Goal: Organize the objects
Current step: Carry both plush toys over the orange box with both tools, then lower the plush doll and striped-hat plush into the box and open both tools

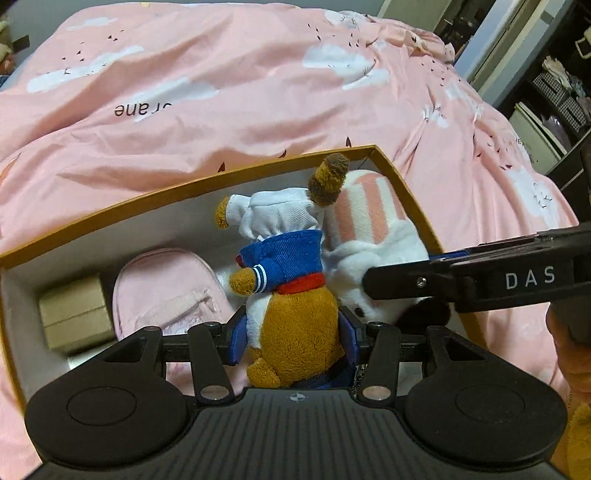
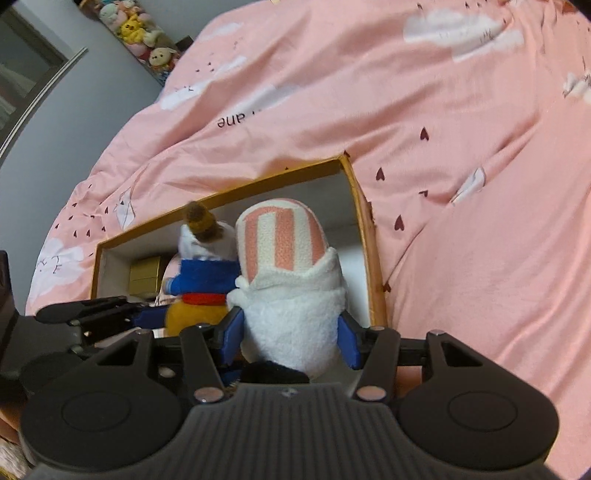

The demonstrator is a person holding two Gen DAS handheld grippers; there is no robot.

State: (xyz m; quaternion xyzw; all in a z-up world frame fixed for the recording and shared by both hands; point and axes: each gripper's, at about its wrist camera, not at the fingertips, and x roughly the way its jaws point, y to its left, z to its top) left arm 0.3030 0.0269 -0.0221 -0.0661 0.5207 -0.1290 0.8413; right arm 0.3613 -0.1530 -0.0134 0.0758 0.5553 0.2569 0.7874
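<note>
From the left wrist camera, the left gripper was clamped, its blue pads pressed to both sides of a brown plush dog in a blue sailor jacket and white trousers, held upside down over a shallow orange-rimmed cardboard box with a white interior. In the box lay a pale pink fabric pouch and, at its left end, a small tan carton. The box sat on a rumpled pink duvet printed with white clouds and dark hearts. Dark shelving stood at the room's right edge.

From the right wrist camera, the right gripper was closed on a white fleece plush toy with a pink-and-cream striped end, its pads pressed to the toy's flanks, low over the same box near its right wall and just beside the dog. A grey wall and a row of soft toys on a ledge lay beyond the bed.
</note>
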